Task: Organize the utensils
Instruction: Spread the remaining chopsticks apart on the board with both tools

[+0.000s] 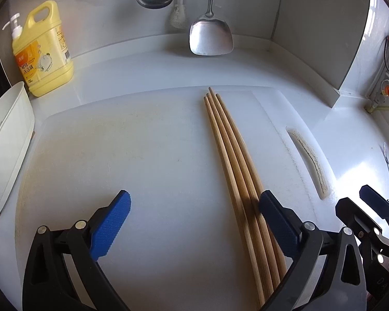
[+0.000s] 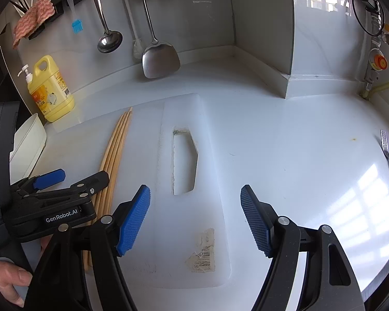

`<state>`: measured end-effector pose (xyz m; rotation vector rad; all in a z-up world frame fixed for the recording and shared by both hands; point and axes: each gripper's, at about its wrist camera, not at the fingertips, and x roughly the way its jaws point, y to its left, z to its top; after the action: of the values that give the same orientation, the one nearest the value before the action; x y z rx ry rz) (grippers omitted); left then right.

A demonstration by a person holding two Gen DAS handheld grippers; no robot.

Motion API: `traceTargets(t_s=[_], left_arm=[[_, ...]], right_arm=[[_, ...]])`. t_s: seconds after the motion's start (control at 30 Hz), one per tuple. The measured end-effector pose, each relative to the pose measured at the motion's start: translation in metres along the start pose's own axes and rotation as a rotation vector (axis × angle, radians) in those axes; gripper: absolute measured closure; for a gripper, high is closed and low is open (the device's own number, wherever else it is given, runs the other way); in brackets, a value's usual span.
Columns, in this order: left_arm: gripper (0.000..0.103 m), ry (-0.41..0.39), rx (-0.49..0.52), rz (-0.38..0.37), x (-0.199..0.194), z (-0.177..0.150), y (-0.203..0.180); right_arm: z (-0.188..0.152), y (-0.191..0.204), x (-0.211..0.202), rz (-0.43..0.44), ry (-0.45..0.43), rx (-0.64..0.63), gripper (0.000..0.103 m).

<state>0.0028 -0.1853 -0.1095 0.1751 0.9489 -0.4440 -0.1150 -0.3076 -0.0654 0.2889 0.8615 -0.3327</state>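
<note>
While both claws gape empty, left claw (image 1: 194, 208) beside chopsticks (image 1: 233, 150), right claw (image 2: 195, 217) over cutting board (image 2: 147, 267) edge.

White countertop (image 2: 285, 134), grey glossy walls (image 2: 259, 7) meeting in a corner, window reflection (bright daylight) on the counter

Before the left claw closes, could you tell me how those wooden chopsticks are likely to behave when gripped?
The chopsticks look thin and straight, so probably stiff and light. Being round and loose side by side on the smooth cutting board, they may roll or fan apart. The open left claw has one finger over them, so it might miss some.
</note>
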Motion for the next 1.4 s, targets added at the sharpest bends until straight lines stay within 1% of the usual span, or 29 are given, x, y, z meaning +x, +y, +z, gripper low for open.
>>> traceTargets(t_s=[0.13,0.23,0.3,0.37,0.4,0.47,0.57,0.67,0.83,0.93,1.1,1.17,1.27,1.33,1.4], left_arm=[[0.005,-0.004,-0.022,0.009,-0.002,-0.002,0.014],[0.006,-0.009,-0.047,0.035,-0.005,-0.005,0.031],[0.006,0.012,-0.060,0.105,-0.005,-0.007,0.045],[0.006,0.015,-0.090,0.093,-0.008,-0.009,0.061],[0.006,0.010,-0.108,0.105,-0.011,-0.011,0.068],[0.006,0.006,-0.130,0.100,-0.016,-0.013,0.079],[0.006,-0.008,-0.144,0.121,-0.024,-0.016,0.088],[0.006,-0.022,-0.141,0.112,-0.028,-0.014,0.085],[0.006,-0.033,-0.099,0.082,-0.022,-0.008,0.065],[0.006,-0.038,-0.080,0.078,-0.021,-0.007,0.058],[0.006,-0.041,-0.080,0.082,-0.024,-0.008,0.061],[0.006,-0.039,-0.086,0.085,-0.024,-0.007,0.064],[0.006,-0.041,-0.094,0.084,-0.025,-0.006,0.065],[0.006,-0.045,-0.095,0.079,-0.025,-0.006,0.064],[0.006,-0.042,-0.089,0.076,-0.023,-0.006,0.061]], right_arm=[[0.002,0.003,0.002,0.003,-0.001,-0.006,0.034],[0.004,0.008,0.002,0.013,-0.005,-0.013,0.034],[0.004,0.011,0.004,0.020,-0.004,-0.019,0.034],[0.006,0.015,0.006,0.029,-0.006,-0.025,0.034],[0.006,0.017,0.007,0.030,-0.006,-0.029,0.034],[0.007,0.020,0.009,0.036,-0.006,-0.038,0.034],[0.009,0.027,0.013,0.051,-0.006,-0.063,0.034],[0.010,0.034,0.019,0.060,-0.001,-0.080,0.034],[0.012,0.051,0.029,0.072,0.013,-0.130,0.034],[0.013,0.060,0.033,0.061,0.014,-0.167,0.034],[0.010,0.068,0.039,0.032,0.038,-0.232,0.034],[0.007,0.068,0.036,0.011,0.024,-0.247,0.034],[0.008,0.058,0.032,-0.032,0.006,-0.229,0.034],[0.010,0.052,0.029,-0.019,0.000,-0.211,0.034],[0.010,0.054,0.031,-0.007,0.005,-0.222,0.034]])
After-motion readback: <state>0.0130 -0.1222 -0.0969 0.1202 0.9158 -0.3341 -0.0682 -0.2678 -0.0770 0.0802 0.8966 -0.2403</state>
